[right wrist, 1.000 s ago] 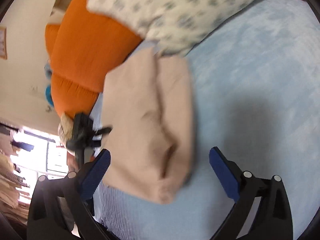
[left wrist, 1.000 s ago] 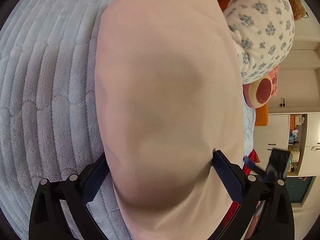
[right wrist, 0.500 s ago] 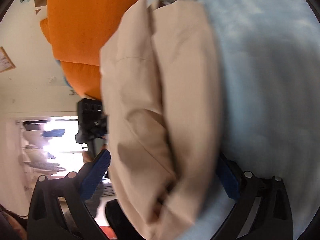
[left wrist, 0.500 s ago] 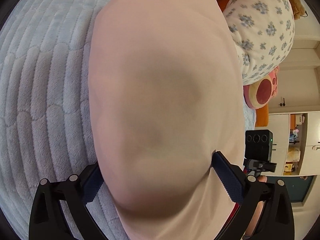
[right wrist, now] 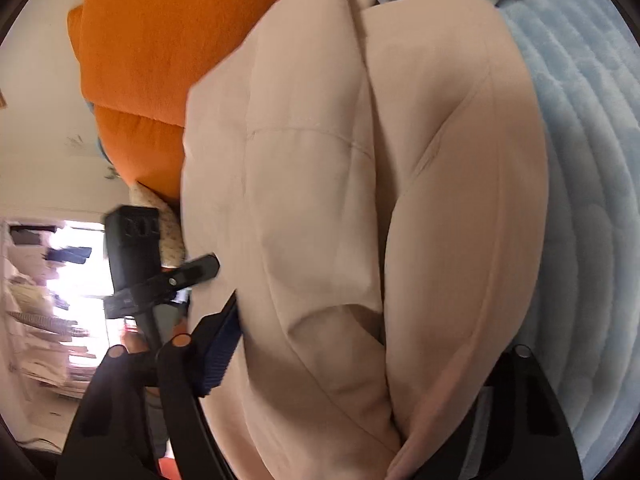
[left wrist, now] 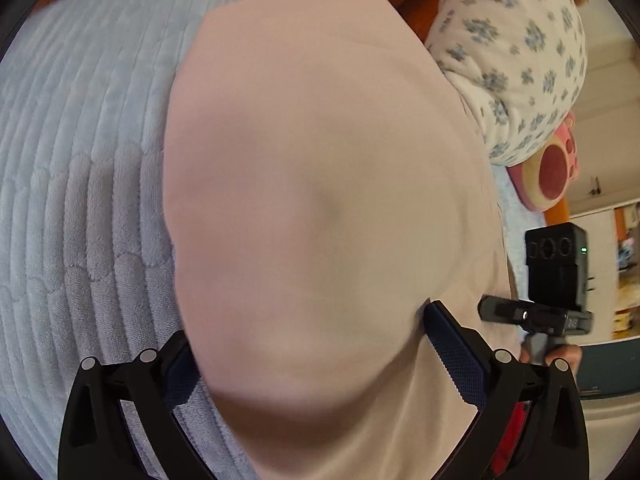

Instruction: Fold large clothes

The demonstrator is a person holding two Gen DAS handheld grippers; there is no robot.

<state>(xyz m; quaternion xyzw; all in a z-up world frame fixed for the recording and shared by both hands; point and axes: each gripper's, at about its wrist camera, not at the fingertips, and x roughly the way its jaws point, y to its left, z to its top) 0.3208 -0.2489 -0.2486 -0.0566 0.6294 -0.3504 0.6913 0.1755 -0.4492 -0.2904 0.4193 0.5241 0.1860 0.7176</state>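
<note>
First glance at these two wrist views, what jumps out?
The beige garment fills the middle of both views, folded into a thick bundle on the pale blue quilted blanket. The right claw is closing around its near end. Behind it sit an orange cushion and a floral pillow.

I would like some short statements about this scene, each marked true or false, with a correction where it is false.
1. The garment is beige. True.
2. The garment lies on a wooden table. False: it lies on a pale blue quilted blanket.
3. The garment sits between the fingers of the right gripper. True; its jaws are closing.
4. A flowered pillow lies beyond the garment. True.
5. The cushion behind the garment is green. False: it is orange.
6. The left gripper has nothing between its fingers. False: the garment fills the gap.
</note>
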